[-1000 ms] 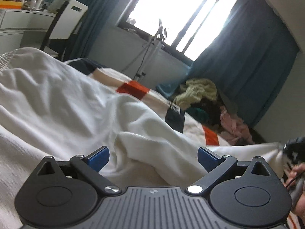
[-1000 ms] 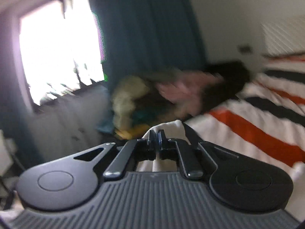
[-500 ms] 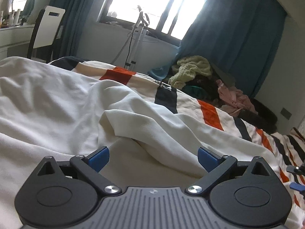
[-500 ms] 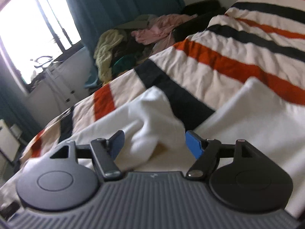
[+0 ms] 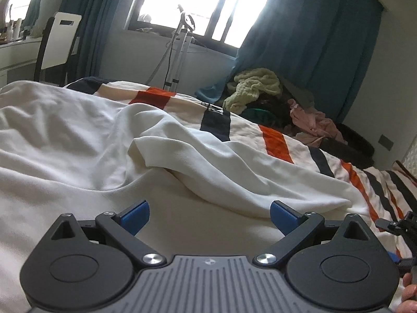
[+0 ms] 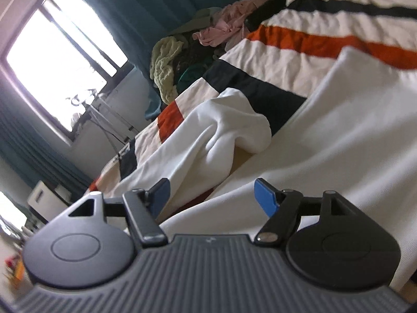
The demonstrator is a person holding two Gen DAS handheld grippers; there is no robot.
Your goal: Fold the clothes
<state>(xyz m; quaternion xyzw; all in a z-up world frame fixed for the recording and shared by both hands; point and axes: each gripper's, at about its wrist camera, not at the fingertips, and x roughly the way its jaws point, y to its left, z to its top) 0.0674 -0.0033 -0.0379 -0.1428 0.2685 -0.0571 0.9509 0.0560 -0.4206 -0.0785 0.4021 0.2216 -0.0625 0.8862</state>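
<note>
So my right gripper [image 6: 211, 191] has just let go of the cream-white cotton sweatshirt [image 5: 78, 140], sleeve now flopped across it on the striped bedspread [image 5: 276, 140], and with my left gripper [image 5: 209, 215] hanging wide open too, I reckon that fold's done.

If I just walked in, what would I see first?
A big white garment lies rumpled across the bed, on a blanket with bold orange and black stripes. Behind it, a bright window glows between blue curtains, with a messy clothes pile below. Both tools, left and right, sit open just over the white cloth.
</note>
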